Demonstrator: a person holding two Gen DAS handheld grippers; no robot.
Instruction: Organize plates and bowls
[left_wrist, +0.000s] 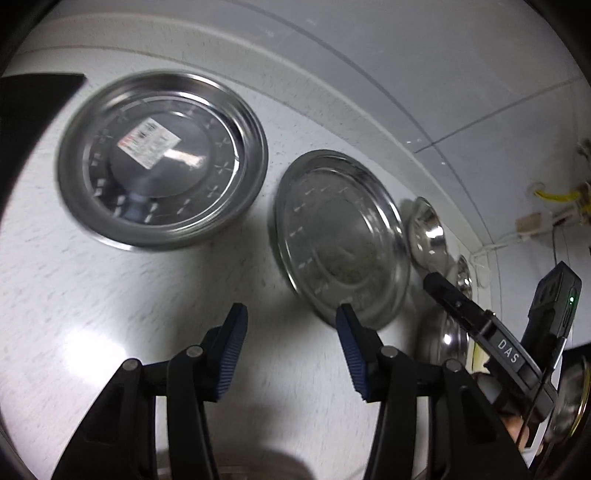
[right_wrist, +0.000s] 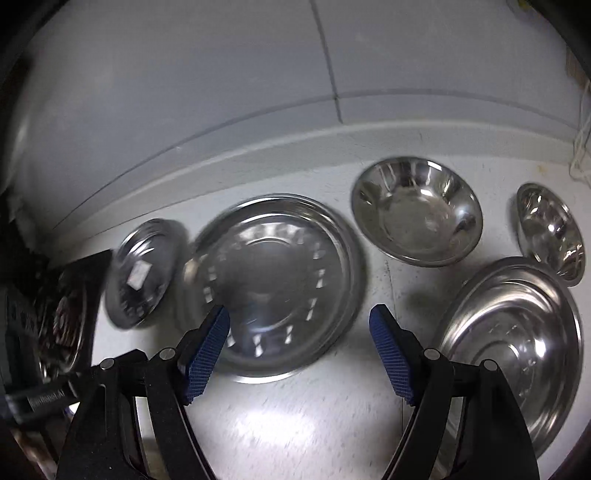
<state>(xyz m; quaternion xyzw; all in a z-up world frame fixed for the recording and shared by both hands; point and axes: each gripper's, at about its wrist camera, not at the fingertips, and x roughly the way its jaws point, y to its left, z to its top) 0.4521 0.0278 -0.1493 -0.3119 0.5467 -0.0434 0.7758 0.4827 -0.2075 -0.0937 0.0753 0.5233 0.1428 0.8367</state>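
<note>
both grippers gape empty over white counter (right_wrist: 280, 417): left gripper (left_wrist: 291, 350), right gripper (right_wrist: 299, 350). labelled plate (left_wrist: 162, 158), plain plate (right_wrist: 273, 284) side by side; two bowls (right_wrist: 417, 210) near wall.

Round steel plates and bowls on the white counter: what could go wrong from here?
1. The round steel plate with the paper sticker nearly touches the plain round steel plate; lifting one may knock the other.
2. The open right gripper may slip on the plain plate's thin, shiny rim.
3. The deep steel bowl could tip if bumped.
</note>
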